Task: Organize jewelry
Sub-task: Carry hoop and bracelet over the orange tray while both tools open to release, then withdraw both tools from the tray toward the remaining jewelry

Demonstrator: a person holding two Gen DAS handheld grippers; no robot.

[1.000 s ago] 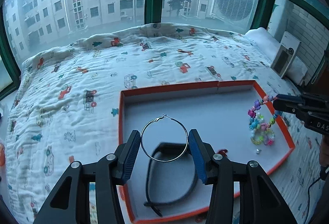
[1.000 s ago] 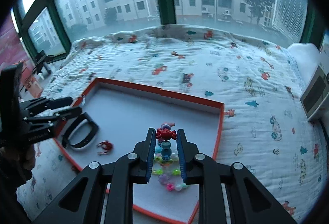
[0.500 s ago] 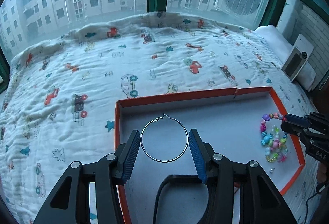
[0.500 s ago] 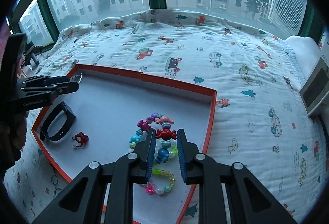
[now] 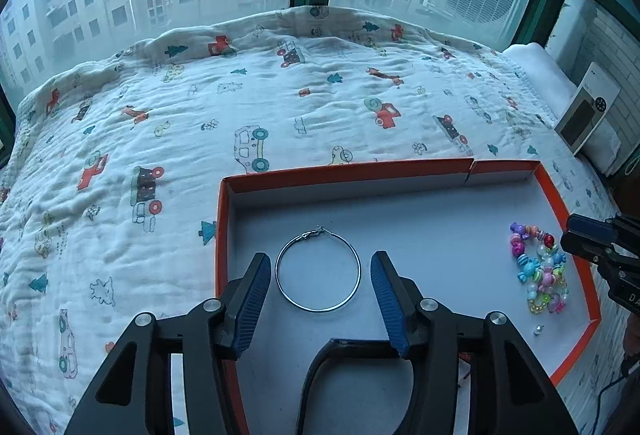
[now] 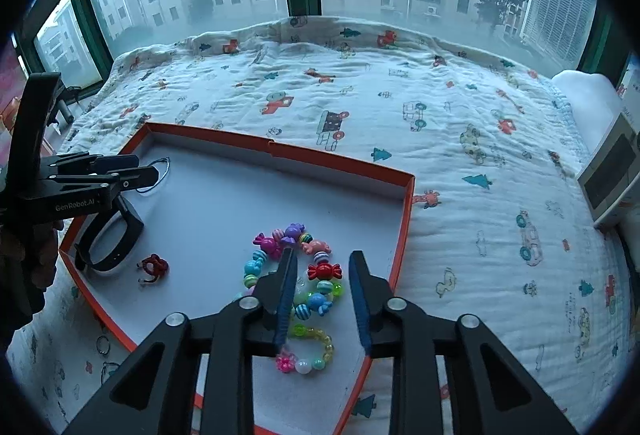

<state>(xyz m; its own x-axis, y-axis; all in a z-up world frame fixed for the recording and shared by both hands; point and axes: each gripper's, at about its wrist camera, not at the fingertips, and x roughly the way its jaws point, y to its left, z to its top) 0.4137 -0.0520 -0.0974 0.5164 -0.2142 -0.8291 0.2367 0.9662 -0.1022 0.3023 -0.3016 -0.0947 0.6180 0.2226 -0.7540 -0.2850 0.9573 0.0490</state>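
The hoop earring [image 5: 318, 270] lay flat between the spread fingers of the left gripper [image 5: 318, 289], released, near the left wall of the orange tray [image 5: 348, 171]; it could be dragged if a finger caught the thin wire on withdrawal. The right gripper [image 6: 322, 295] was likewise opened over the bead bracelets [image 6: 298, 275], gripping nothing, and beads could be snagged. A black band [image 6: 108, 235] and a small red piece [image 6: 153, 267] were also held in the tray.

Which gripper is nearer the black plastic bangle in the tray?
Left. The left gripper hangs directly over the black plastic bangle; the right gripper sits across the tray, above the beads.
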